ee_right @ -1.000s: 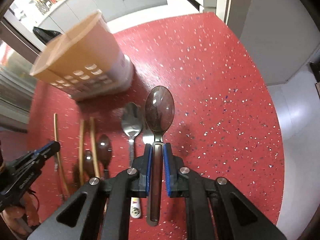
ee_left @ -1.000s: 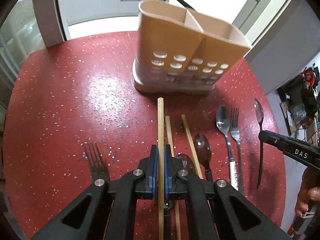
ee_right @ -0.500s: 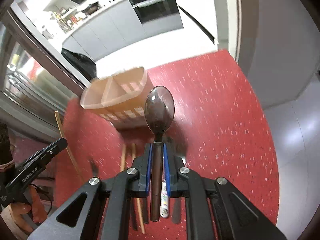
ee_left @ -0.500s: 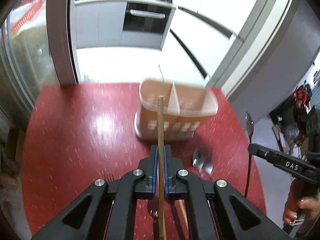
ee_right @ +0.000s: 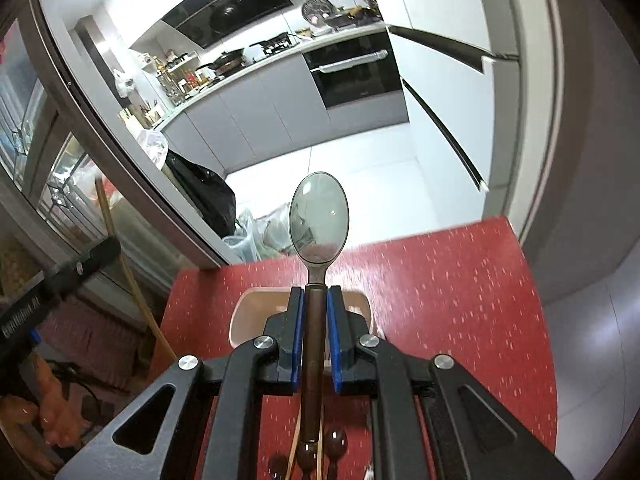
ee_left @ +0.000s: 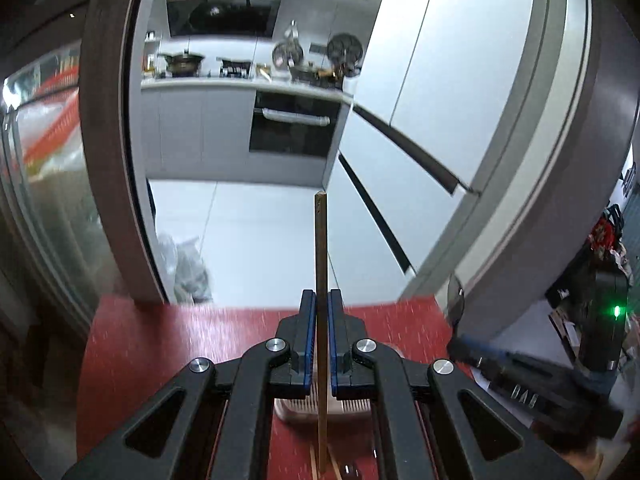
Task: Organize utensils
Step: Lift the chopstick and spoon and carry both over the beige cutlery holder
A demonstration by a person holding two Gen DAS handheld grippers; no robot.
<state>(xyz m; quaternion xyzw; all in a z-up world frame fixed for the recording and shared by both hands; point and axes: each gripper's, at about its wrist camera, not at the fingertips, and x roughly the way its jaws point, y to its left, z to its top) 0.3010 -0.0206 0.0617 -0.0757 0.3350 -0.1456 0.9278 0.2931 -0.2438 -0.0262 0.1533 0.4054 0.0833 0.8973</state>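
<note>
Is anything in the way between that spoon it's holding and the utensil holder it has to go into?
Nothing visible. The right gripper holds the spoon above the table, and the holder sits just below and beyond the jaws, with its visible rim clear.

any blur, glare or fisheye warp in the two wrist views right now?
Left wrist view: red speckled tabletop streaked by motion blur, thin wooden chopstick sharp, door frame bowed by fisheye. Right wrist view: tabletop speckles smeared into dashes, dark translucent spoon crisp with small highlights, white floor near washed out, edges vignetted black.
</note>
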